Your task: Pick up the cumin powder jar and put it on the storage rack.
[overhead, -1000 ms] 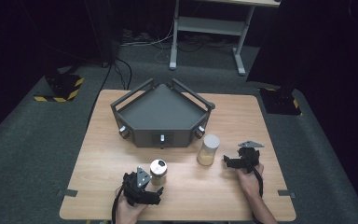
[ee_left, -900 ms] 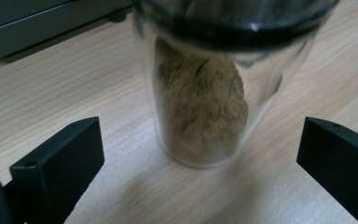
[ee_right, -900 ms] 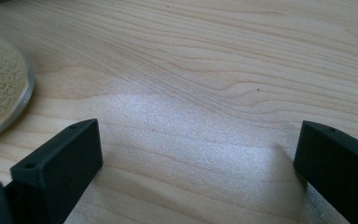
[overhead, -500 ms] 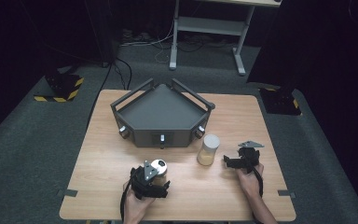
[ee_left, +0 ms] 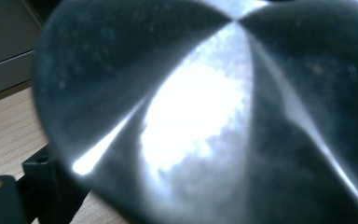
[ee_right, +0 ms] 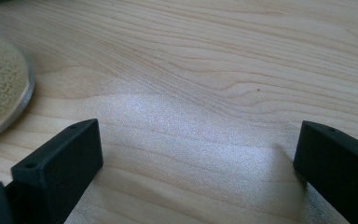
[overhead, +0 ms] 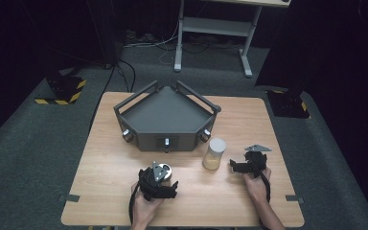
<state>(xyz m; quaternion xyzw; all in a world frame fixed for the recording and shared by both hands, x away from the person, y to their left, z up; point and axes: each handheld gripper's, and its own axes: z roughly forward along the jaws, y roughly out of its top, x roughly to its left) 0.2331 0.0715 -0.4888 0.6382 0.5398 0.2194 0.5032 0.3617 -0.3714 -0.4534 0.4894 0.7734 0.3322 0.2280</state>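
Metal lid (overhead: 165, 171): lower centre of the high view, on the table (overhead: 105, 163), between my left jaws.
Left gripper (overhead: 168, 184): jaws have just been closing around the lid; I cannot tell whether they press on it yet.
Right gripper (overhead: 234, 166): jaws apart, empty, just right of the grain jar (overhead: 214, 153).
Technique: I judge a centred, level squeeze on the rim grips best.

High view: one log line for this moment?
left claw: just closing, round shiny metal lid between | right claw: open, beside clear grain-filled jar
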